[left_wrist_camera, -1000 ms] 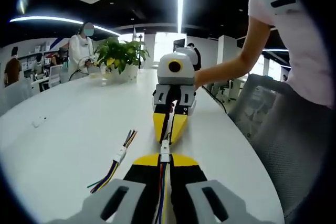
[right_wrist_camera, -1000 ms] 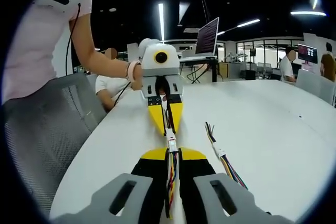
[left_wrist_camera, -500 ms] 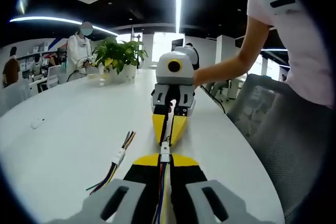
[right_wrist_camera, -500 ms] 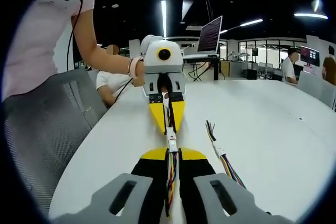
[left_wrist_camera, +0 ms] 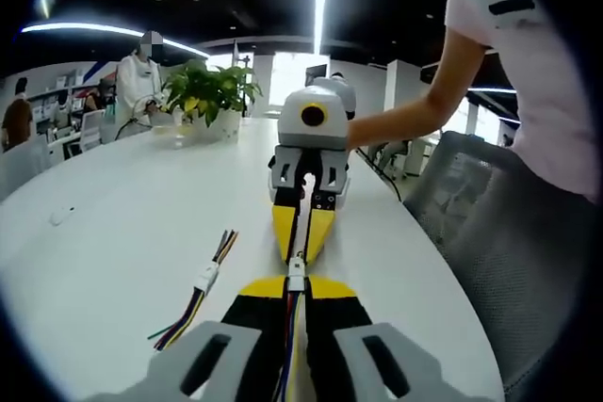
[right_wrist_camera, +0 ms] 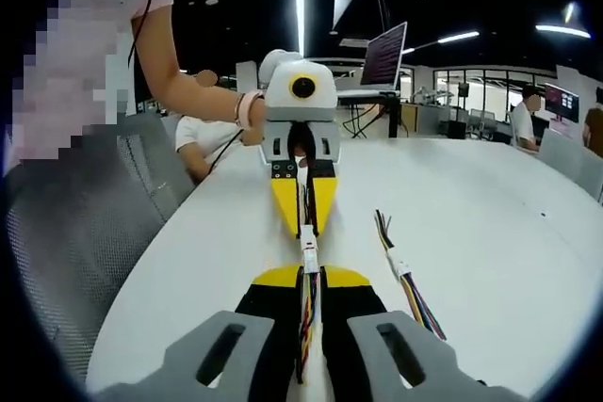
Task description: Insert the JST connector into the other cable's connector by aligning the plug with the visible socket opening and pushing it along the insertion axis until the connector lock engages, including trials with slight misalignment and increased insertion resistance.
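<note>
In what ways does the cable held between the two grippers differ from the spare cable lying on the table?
The held cable is stretched straight in the air between the left hand-held gripper and right hand-held gripper; the spare cable lies loose on the table, ungripped, with free wire ends. Both have multicoloured wires and a white connector.

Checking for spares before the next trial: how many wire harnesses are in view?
3. One runs between the left gripper jaws, one between the right gripper jaws, their connectors meeting between them. A spare harness lies loose on the white table beside them.
</note>
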Demonstrator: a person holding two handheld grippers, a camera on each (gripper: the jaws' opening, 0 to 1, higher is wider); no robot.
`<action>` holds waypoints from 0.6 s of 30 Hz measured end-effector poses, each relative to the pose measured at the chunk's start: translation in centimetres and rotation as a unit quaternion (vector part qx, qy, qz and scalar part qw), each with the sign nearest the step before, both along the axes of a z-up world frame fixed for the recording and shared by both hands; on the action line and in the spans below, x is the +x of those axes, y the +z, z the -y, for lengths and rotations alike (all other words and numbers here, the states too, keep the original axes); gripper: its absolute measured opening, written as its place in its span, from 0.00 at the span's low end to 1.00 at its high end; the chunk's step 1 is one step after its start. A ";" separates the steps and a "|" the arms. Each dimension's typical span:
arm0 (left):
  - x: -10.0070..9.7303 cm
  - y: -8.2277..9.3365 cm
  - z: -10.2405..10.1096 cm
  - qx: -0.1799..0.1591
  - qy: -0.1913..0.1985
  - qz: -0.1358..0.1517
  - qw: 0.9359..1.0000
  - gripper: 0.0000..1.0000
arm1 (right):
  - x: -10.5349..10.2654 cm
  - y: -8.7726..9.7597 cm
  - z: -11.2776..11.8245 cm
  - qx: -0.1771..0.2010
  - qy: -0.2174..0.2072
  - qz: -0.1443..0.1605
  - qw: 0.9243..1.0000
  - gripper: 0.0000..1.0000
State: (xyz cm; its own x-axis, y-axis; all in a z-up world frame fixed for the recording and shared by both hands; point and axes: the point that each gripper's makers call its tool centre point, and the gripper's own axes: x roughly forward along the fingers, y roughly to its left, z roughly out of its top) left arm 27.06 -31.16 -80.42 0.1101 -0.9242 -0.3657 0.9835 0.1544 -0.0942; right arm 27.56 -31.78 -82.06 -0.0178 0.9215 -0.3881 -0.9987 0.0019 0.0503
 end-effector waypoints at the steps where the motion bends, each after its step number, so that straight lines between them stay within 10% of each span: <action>1: 0.0 0.0 0.0 0.001 -0.001 -0.001 1.000 0.00 | 0.0 0.0 0.0 -0.001 0.000 0.000 1.000 0.03; 18: 0.0 0.3 -0.1 -0.003 0.004 -0.009 1.000 0.00 | -0.4 -0.4 -0.1 -0.015 0.002 -0.003 1.000 0.03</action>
